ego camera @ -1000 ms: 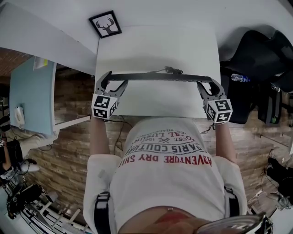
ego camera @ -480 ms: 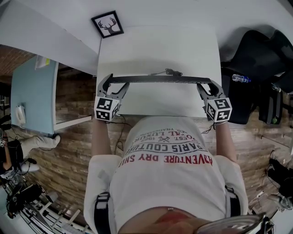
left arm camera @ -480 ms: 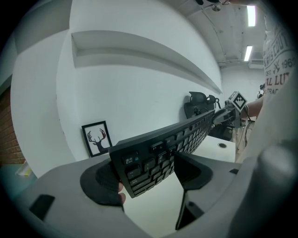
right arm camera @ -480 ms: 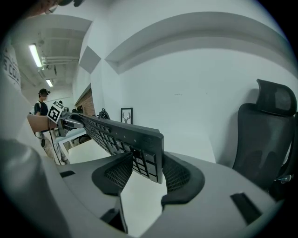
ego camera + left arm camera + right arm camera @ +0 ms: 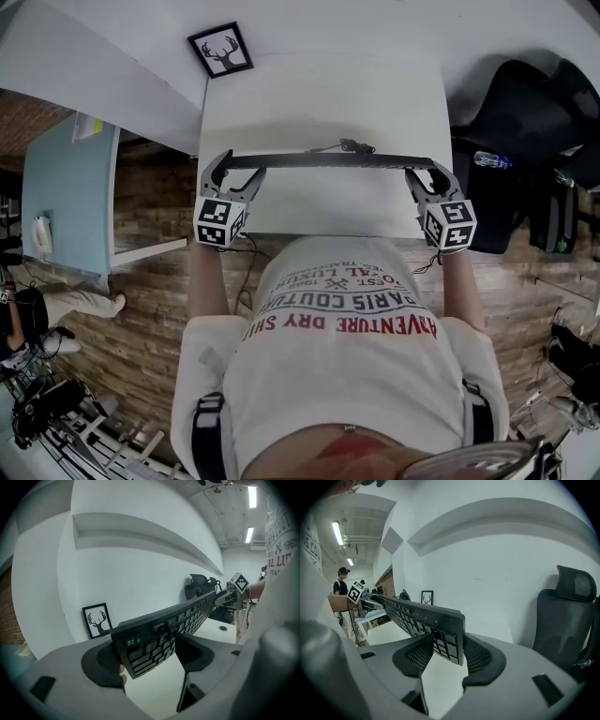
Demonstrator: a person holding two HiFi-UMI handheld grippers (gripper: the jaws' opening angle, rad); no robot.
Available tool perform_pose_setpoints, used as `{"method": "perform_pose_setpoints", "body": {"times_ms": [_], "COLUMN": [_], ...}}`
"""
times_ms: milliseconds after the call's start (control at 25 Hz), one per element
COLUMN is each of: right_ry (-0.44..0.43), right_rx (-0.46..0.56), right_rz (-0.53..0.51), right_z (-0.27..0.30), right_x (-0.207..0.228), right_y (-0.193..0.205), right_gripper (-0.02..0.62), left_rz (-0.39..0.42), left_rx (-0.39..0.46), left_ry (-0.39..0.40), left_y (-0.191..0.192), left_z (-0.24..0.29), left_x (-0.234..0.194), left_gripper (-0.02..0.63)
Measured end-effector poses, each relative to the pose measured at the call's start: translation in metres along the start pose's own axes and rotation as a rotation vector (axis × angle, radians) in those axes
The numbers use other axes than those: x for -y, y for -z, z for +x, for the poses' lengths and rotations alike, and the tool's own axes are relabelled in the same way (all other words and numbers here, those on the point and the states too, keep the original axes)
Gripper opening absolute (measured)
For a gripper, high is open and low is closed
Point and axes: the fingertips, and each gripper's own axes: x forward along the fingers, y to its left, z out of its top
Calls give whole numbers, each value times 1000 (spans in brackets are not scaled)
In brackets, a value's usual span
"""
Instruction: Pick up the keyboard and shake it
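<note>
— Over the white desk [image 5: 319, 94], where's the keyboard [image 5: 328, 161]?
— Held clear of the top, stretched between the two grippers. It's tipped onto its long edge, so the head view shows only a thin dark bar.
— Left gripper [image 5: 234, 169]?
— Clamped on the left end, one pad on the keys and the other on the back.
— Right gripper [image 5: 427, 176]?
— Same at the right end, pads tight on both faces.
— Anything else?
— A cable [image 5: 342, 145] bunches at the keyboard's far edge. A deer picture [image 5: 220, 50] stands by the desk's far left corner, and a black chair [image 5: 525, 112] is off to the right.
</note>
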Motion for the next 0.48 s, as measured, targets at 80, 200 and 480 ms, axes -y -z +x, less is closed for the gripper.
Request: {"method": "perform_pose_setpoints", "body": {"times_ms": [80,200,480], "right_ry": [5,7,18], "right_rx": [6,8,8], "right_rz": [-4,-6,-10], "right_z": [-2,-2,-4], "right_x": [0,-2,-7], "right_y": [-1,-2,-2], "right_gripper": [212,212,212], "left_rz": [-2,-5,-11], "left_rx": [2,2,2], "left_ry": [3,6,10], "left_y": [-1,0,3], "left_z": [-1,-2,-3], "left_x": [0,0,-3], "left_gripper": [339,341,341]}}
